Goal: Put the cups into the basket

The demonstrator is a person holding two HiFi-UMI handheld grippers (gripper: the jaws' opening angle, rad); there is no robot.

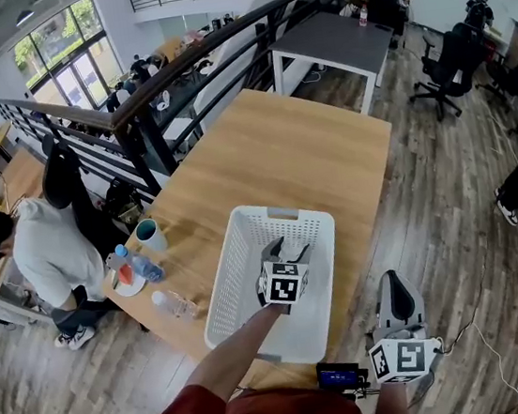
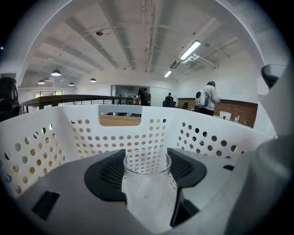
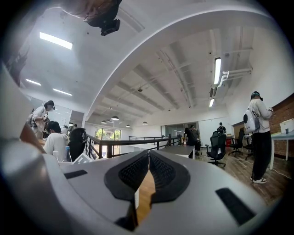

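The wooden table (image 1: 289, 150) fills the middle of my head view, running from upper centre down to the lower centre. On its near end sits the white perforated basket (image 1: 225, 296), one short side with its handle slot towards the top of the frame.

My left gripper (image 1: 283, 248) reaches in from the bottom edge and sits inside the basket, tilted downward. In the left gripper view its jaws stand wide with a clear cup (image 2: 147, 181) clamped between them. The dark pads press on both sides of the cup, and its open mouth faces the basket's far wall. The cup is well below the rim, with perforated walls all round it. Whether its base touches the basket floor I can't really tell from here.

My right gripper (image 1: 396, 280) hangs at the lower right of the head view, off the table's right edge and well apart from the basket. In its own view the jaws are closed together at the tips with nothing between them, and only a sliver of tabletop shows through lower down.

To the left of the basket, near the table's left edge, a teal cup (image 1: 149, 235) stands upright. Just below it lie a small plate (image 1: 129, 286) and a blue-capped bottle (image 1: 141, 265). A clear bottle (image 1: 173, 304) lies nearer the basket wall.
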